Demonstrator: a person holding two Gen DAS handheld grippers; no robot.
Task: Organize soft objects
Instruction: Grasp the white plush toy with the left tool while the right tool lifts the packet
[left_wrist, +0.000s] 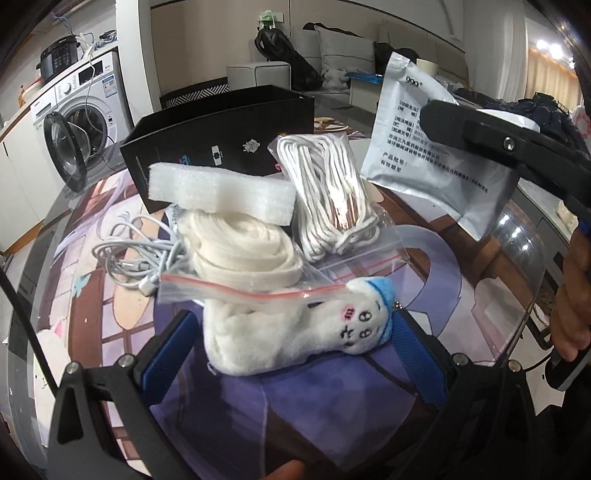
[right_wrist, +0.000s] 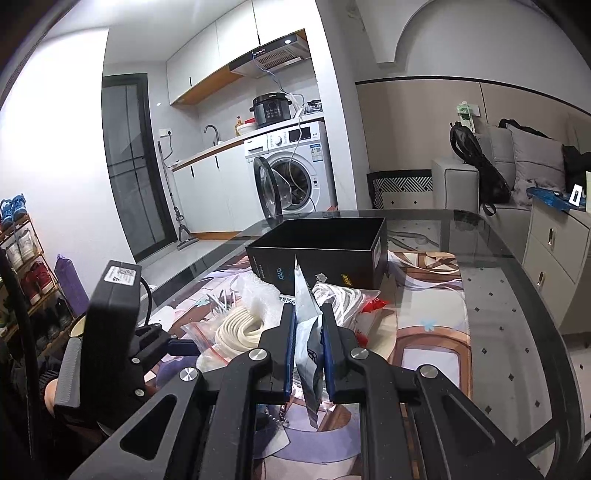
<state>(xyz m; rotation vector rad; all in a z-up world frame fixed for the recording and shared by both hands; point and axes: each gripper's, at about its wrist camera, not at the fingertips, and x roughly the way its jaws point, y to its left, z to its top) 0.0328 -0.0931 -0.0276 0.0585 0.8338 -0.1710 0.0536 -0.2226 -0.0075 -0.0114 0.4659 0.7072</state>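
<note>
From the left wrist, the left gripper stands spread wide around the white plush toy lying on the mat, not yet pinching it; the right gripper carries a silver sachet aloft beside the black box.

From the right wrist, its fingers clamp the sachet edge-on; the box sits just ahead, so the drop likely comes next: carry over the rim, then release.

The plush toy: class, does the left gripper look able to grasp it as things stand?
Probably yes: the plush toy lies between the open left gripper's fingers, nothing blocking, though a bag rests against it.
</note>
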